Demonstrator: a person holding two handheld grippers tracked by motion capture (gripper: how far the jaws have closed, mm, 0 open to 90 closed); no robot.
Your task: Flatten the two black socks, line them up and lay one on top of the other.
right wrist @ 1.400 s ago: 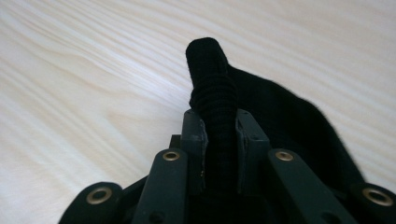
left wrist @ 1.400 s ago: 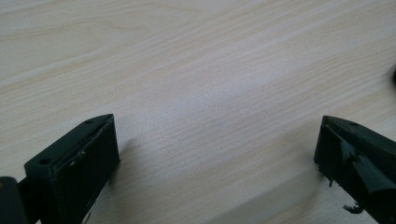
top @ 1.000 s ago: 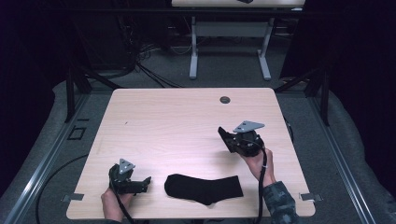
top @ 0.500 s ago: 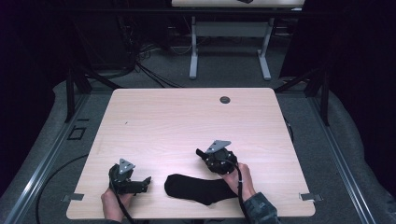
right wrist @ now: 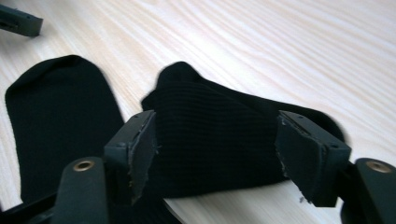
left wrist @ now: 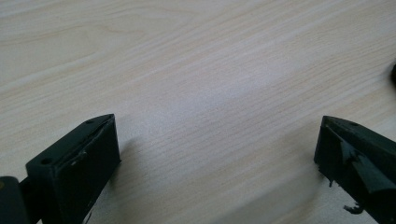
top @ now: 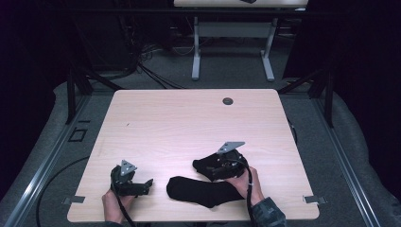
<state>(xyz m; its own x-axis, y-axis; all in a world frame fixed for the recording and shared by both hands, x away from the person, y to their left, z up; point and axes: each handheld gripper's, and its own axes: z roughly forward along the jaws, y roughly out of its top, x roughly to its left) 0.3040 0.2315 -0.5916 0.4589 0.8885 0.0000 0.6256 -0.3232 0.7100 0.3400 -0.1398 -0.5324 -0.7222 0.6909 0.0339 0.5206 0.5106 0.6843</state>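
The black sock (top: 203, 191) is lying near the table's (top: 189, 123) front edge, its long axis running side to side along that edge, with one end folded up and back over itself toward the far side at the sock's right part. That raised fold (right wrist: 210, 130) is sitting directly between the jaws of the right gripper (top: 213, 168), which is hovering over the sock's right end, so the right hand (top: 246, 182) is by far the nearer one. The right gripper's jaws have just been opening and are standing apart on either side of the fold; the pads are flanking the cloth, and I am judging them as not pressing on it. The left gripper (top: 142, 185) is resting just beside the sock's left end, apart from it, its jaws spread wide over bare wood and holding nothing.
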